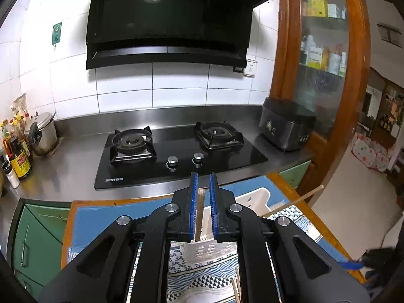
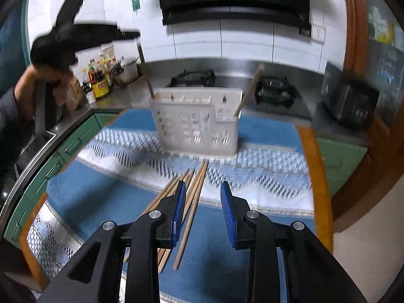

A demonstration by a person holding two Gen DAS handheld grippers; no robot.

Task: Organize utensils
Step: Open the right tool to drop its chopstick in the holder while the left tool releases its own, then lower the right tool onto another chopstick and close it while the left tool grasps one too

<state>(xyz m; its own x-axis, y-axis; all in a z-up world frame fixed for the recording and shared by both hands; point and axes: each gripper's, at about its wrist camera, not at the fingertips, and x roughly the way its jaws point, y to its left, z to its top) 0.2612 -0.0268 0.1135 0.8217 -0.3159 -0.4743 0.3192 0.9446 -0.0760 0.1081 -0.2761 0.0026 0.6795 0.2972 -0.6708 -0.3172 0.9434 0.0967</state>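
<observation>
A white slotted utensil holder (image 2: 194, 126) stands upright on the blue patterned mat (image 2: 101, 197). My left gripper (image 1: 203, 176) hovers above the holder (image 1: 252, 199). One wooden chopstick (image 1: 199, 214) stands between its blue pads, leaning on the left pad with a gap to the right pad. That chopstick (image 2: 146, 75) reaches down into the holder's left end. Another chopstick (image 2: 250, 88) leans out of the right compartment. My right gripper (image 2: 203, 183) is open, low over several loose chopsticks (image 2: 194, 202) lying on the mat, with none between its pads.
Behind the table runs a steel counter with a black two-burner gas hob (image 1: 176, 151), sauce bottles (image 1: 21, 161), a pot (image 1: 45, 136) and a dark appliance (image 1: 287, 128). A wooden cabinet (image 1: 353, 101) stands on the right. A person's arm (image 2: 25, 88) is at the left.
</observation>
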